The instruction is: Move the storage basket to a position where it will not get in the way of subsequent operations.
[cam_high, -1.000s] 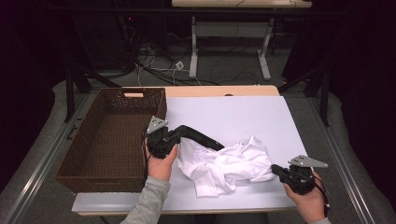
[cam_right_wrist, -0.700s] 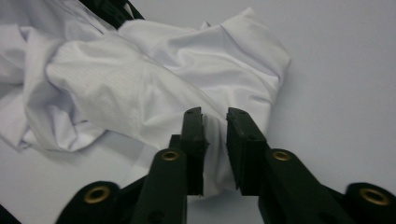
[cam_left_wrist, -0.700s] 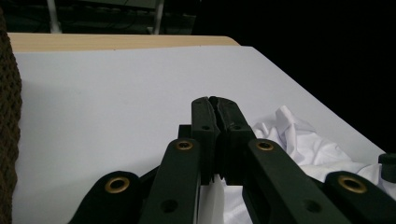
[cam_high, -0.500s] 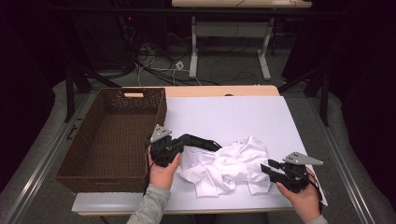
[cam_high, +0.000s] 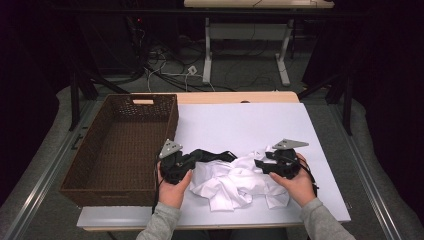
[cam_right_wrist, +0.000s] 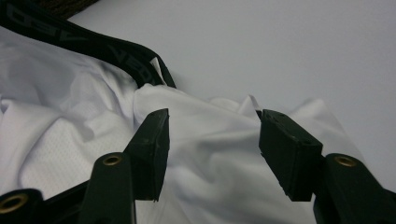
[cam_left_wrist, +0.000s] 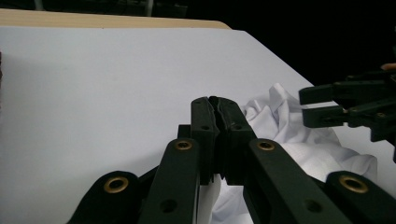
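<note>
A crumpled white garment [cam_high: 235,182] with a black waistband [cam_high: 224,156] lies on the white table [cam_high: 240,120] near its front edge. My left gripper [cam_high: 206,156] sits at the garment's left side, shut, and seems to pinch the black waistband. In the left gripper view the jaws [cam_left_wrist: 215,105] are pressed together, with white cloth [cam_left_wrist: 289,135] below and to the right. My right gripper [cam_high: 259,163] is at the garment's right side. It is open [cam_right_wrist: 212,135] and low over a fold of the white cloth [cam_right_wrist: 210,154], with one jaw on each side. The waistband [cam_right_wrist: 107,46] runs beyond it.
A brown wicker basket [cam_high: 170,125] stands on the table's left part, close to my left hand. The white tabletop stretches beyond the garment to a wooden strip [cam_high: 235,96] at the back. Cables and table legs stand on the floor behind.
My right gripper has moved left and forward from the table's front right onto the garment. My left gripper has drawn back a little toward the person, and the cloth is more bunched.
</note>
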Tool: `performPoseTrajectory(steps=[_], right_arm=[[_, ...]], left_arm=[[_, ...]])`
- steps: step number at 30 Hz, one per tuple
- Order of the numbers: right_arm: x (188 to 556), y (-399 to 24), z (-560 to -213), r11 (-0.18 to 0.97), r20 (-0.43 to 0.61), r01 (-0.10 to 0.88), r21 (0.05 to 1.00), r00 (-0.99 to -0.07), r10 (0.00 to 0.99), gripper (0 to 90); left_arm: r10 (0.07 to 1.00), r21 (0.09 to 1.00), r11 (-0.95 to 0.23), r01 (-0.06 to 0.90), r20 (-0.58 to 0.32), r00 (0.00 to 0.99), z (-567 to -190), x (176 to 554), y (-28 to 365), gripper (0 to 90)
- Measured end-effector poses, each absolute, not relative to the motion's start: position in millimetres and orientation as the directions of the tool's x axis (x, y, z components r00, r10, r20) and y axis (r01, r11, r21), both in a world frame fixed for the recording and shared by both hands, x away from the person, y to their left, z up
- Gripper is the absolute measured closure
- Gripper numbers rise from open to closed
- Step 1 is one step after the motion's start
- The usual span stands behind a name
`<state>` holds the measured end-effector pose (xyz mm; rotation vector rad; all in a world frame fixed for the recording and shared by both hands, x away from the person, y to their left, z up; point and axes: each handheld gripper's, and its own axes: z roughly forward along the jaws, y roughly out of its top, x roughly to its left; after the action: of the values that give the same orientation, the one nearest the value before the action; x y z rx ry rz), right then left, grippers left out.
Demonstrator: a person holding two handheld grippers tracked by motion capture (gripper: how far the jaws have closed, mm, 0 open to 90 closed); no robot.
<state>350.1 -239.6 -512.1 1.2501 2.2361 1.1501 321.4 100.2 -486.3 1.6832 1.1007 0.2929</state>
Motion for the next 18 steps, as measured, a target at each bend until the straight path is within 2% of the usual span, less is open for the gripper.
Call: performPoseTrajectory(steps=[5,12,16,18], right_arm=[[367.0,-225.0,-516.6,0.318,0.112,0.576,0.753,-0.589,0.8,39.8],[382.9,-209.9,-533.5,0.4,0.077,0.571,0.717,-0.635,0.768,39.2],[382.7,-208.0,-536.9,0.427,0.099,0.577,0.696,-0.666,0.739,49.7],[381.1,-206.2,-537.6,0.458,0.078,0.569,0.683,-0.681,0.728,59.9]], left_arm=[[0.781,0.856,-0.015,0.517,-0.313,0.541,-486.7,319.8,101.9,86.4],[0.782,0.856,-0.018,0.517,-0.31,0.54,-487.0,319.2,102.3,86.4],[0.783,0.856,-0.014,0.517,-0.313,0.538,-486.9,319.6,102.7,86.4],[0.783,0.856,-0.014,0.517,-0.312,0.537,-487.0,319.6,102.6,86.4]])
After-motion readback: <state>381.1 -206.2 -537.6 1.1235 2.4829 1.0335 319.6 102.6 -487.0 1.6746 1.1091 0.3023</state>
